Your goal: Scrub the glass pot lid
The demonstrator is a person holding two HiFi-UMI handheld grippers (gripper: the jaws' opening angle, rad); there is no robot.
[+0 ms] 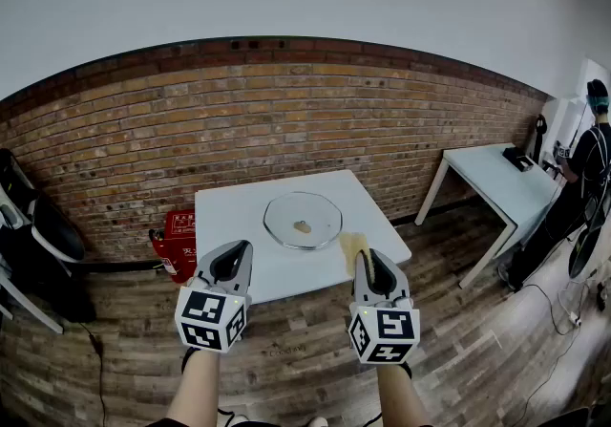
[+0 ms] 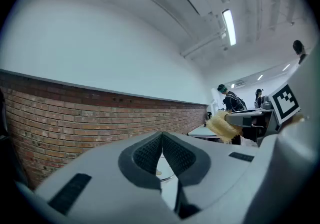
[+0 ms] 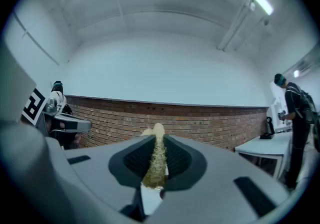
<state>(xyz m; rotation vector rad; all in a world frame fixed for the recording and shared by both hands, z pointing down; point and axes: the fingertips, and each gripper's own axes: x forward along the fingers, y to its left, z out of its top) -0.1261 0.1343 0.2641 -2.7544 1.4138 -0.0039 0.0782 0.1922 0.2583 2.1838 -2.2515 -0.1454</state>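
Note:
A round glass pot lid (image 1: 303,220) lies flat on the small white table (image 1: 229,215), with a brownish smear at its middle. My right gripper (image 1: 364,258) is shut on a yellow scrubbing sponge (image 1: 353,245), held over the table's front right edge, short of the lid. In the right gripper view the sponge (image 3: 156,160) stands pinched between the pads. My left gripper (image 1: 232,263) hovers over the table's front left edge, shut with nothing in it; its pads (image 2: 152,153) meet in the left gripper view, where the lid barely shows below them.
A brick wall (image 1: 286,110) runs behind the table. A red fire extinguisher (image 1: 177,242) stands on the wooden floor at the table's left. A second white table (image 1: 501,181) stands at the right with a person (image 1: 584,162) beside it. Dark chairs (image 1: 38,234) are at far left.

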